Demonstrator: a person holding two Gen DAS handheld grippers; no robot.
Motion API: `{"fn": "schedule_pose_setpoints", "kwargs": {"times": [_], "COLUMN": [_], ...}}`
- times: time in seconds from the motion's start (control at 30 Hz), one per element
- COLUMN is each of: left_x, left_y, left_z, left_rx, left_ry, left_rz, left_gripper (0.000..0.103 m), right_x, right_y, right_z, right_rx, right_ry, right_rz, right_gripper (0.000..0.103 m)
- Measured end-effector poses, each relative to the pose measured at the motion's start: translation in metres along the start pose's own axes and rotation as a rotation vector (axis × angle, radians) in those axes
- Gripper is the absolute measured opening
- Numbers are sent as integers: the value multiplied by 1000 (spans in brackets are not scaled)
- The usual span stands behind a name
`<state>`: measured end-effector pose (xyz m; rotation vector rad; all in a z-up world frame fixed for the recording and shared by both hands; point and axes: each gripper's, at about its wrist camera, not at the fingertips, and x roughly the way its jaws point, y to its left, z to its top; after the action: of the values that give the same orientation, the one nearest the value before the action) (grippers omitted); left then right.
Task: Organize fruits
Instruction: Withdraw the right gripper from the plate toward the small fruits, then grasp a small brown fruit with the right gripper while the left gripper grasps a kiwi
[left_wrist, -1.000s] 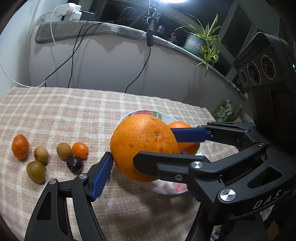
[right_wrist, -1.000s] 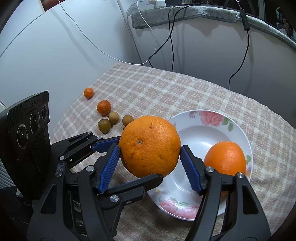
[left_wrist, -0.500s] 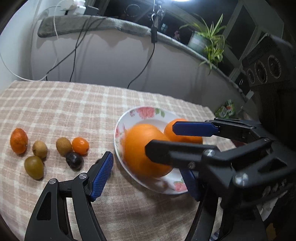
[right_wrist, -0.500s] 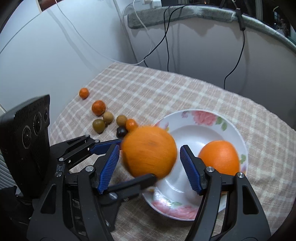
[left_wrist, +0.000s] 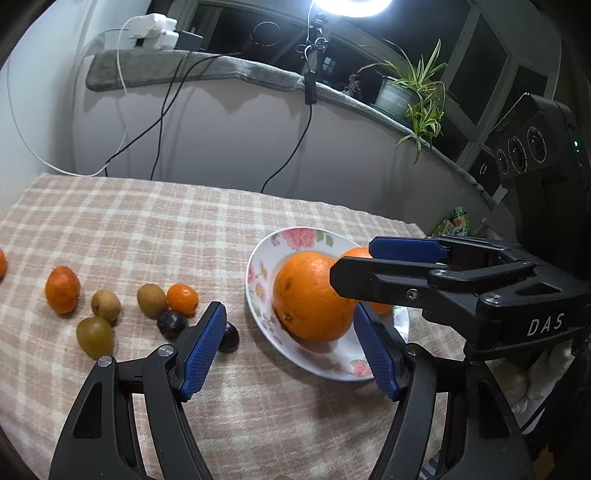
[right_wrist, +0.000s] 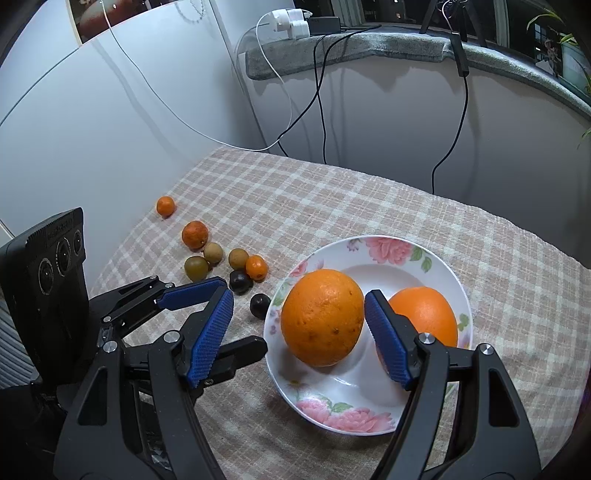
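Observation:
A large orange (right_wrist: 322, 317) lies in the white flowered plate (right_wrist: 380, 413), next to a second orange (right_wrist: 424, 314). Both show in the left wrist view too: the large orange (left_wrist: 310, 295) and the plate (left_wrist: 266, 266). My right gripper (right_wrist: 299, 332) is open above the plate's left side, with the large orange free between its fingers. My left gripper (left_wrist: 288, 347) is open and empty beside the plate. Small fruits lie on the cloth to the left: a tangerine (left_wrist: 62, 290), kiwis (left_wrist: 151, 300), a kumquat (left_wrist: 182, 298) and dark plums (left_wrist: 171, 324).
The table wears a checked cloth (left_wrist: 147, 229). A white wall with hanging cables (left_wrist: 162, 107) stands behind it. A ledge holds a potted plant (left_wrist: 410, 92). One more small orange fruit (right_wrist: 165, 205) lies apart near the table's left edge.
My right gripper opened and let the large orange drop into the plate, where it now rests. Both grippers rose and pulled back a little.

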<state>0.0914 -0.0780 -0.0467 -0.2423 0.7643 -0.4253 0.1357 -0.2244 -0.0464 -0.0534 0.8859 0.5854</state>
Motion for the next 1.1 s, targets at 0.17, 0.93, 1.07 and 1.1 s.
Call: {"fn": "schedule_pose_setpoints", "kwargs": {"times": [0.17,0.93,1.07,1.1], "left_x": [-10,-50,-54,-55], "left_y": [3,21,36,39], "left_z": [-1,-4,-8,-9], "left_rx": [-2,14,-4,-8], "left_ry": [-16,-86,-88,-87], "left_rz": [17,135,161,166], "left_gripper": [70,71,71,71], "right_x": [-4,-16,-12,-11], "right_y": [7,48,56,56], "right_z": [0,-3,0,0], "right_rx": [-8,-79,-101,-101], "right_ry": [-10,-73,-78,-81], "right_rz": [4,14,10,13], "right_gripper": [76,76,76,76]}}
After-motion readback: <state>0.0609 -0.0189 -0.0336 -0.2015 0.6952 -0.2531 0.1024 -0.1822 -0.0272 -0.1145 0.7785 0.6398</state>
